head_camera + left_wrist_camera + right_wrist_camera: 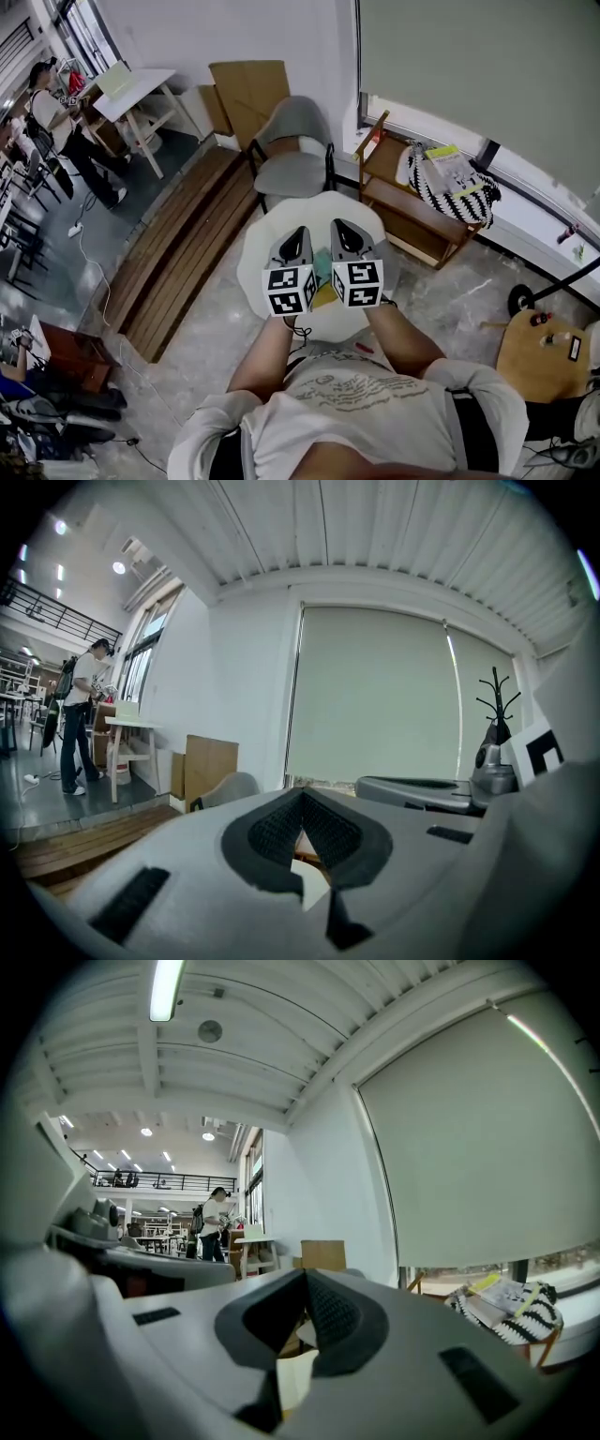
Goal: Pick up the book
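Closest to the head camera is the person's pale T-shirt [366, 398]; its printed oval design is too small to read. Just beyond it, the book [323, 281] lies flat on one small round white table [258, 267]. Only a green and yellow strip of it shows, in the gap between the two grippers, so I cannot tell whether that is a single volume or how it is titled.

Two grippers hover side by side above the table, each carrying one cube with black-and-white square markers and no letters. The left gripper [299, 231] has its jaws closed tip to tip; its own view shows the left gripper [302, 795] with ribbed pads meeting at the point and nothing caught between them. The right gripper [339, 224] looks the same: in its own view the right gripper [305, 1275] has its pads together at the tip, pinching nothing. Neither touches the book, as far as the views show.

Around the table stand one grey chair [291, 141], one low wooden rack [412, 211] bearing one black-and-white striped bag [450, 187] with a yellow-edged booklet of unreadable print, and one round wooden stool [534, 356]. Cardboard sheets [248, 94] lean on the wall, and one person [56, 112] stands by a white desk [131, 89].
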`<state>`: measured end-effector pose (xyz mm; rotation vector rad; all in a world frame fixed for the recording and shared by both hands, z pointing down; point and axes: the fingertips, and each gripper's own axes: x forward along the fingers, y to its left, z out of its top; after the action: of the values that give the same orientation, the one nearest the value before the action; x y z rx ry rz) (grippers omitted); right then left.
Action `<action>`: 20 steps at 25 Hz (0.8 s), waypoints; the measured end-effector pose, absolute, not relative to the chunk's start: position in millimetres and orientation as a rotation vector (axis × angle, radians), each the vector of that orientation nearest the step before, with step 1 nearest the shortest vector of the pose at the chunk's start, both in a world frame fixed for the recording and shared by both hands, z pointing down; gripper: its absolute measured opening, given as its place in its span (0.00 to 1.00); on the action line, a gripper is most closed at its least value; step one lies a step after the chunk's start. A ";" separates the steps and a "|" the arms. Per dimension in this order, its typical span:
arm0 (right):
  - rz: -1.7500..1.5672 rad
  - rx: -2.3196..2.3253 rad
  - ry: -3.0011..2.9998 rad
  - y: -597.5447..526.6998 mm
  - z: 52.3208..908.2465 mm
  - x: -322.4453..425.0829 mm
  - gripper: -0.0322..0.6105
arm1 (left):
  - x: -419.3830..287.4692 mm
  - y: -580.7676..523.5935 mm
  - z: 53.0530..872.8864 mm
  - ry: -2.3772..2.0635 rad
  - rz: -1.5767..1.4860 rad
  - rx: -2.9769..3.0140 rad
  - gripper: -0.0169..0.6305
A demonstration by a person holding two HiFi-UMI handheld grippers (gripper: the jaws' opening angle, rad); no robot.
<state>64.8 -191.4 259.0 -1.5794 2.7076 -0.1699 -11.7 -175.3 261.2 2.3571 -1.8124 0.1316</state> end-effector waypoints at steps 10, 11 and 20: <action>-0.178 -1.626 2.685 -211.9 262.6 55.4 0.09 | -20.4 -200.3 265.0 -1.761 0.125 2.391 0.06; -0.177 -1.635 2.676 -214.9 261.7 53.5 0.09 | -22.6 -204.1 264.9 -1.753 0.130 2.400 0.06; -0.205 -1.731 2.624 -236.3 271.2 26.2 0.09 | -52.5 -225.8 280.4 -1.671 0.195 2.441 0.06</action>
<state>26.2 -236.3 271.2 -1.7313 2.6236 -0.2047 -52.5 -225.8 280.4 2.4414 -1.6707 0.1945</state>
